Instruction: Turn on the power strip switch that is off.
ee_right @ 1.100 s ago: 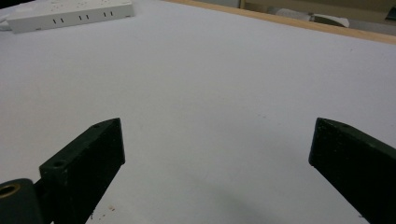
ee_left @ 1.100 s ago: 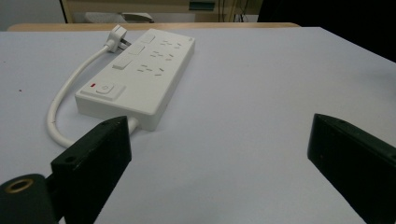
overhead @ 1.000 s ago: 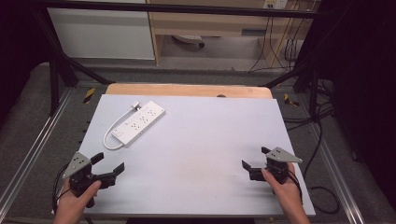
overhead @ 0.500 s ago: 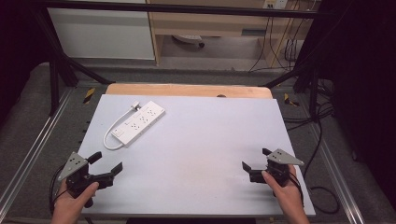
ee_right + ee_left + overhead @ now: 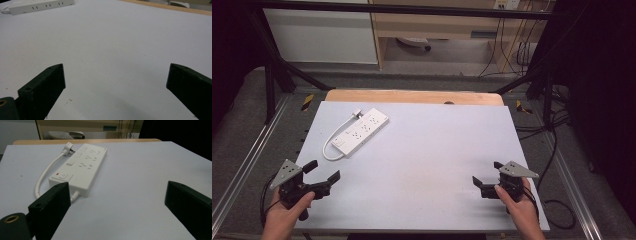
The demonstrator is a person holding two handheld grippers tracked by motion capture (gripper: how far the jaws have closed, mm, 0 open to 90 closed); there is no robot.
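A white power strip (image 5: pixel 362 131) with a short cord and plug lies on the grey-white table (image 5: pixel 427 150) at the far left, running diagonally. My left gripper (image 5: pixel 322 170) is held at the near left corner, open with nothing in it, and points toward the strip. In the left gripper view the strip (image 5: pixel 82 167) lies just ahead of the open jaws (image 5: pixel 116 187), its red-marked switch end nearest. My right gripper (image 5: pixel 486 173) is at the near right, open and empty. In the right gripper view (image 5: pixel 115 67) the strip (image 5: pixel 37 6) lies far off at the top left.
A wooden board edge (image 5: pixel 412 96) runs along the table's far side. Metal frame rails (image 5: pixel 247 160) flank the table. Cables (image 5: pixel 557 135) trail on the floor at the right. White and wooden cabinets (image 5: pixel 327 35) stand behind.
My left gripper has shifted slightly to the left near the table's front corner. The right gripper has stayed almost still. Both remain open.
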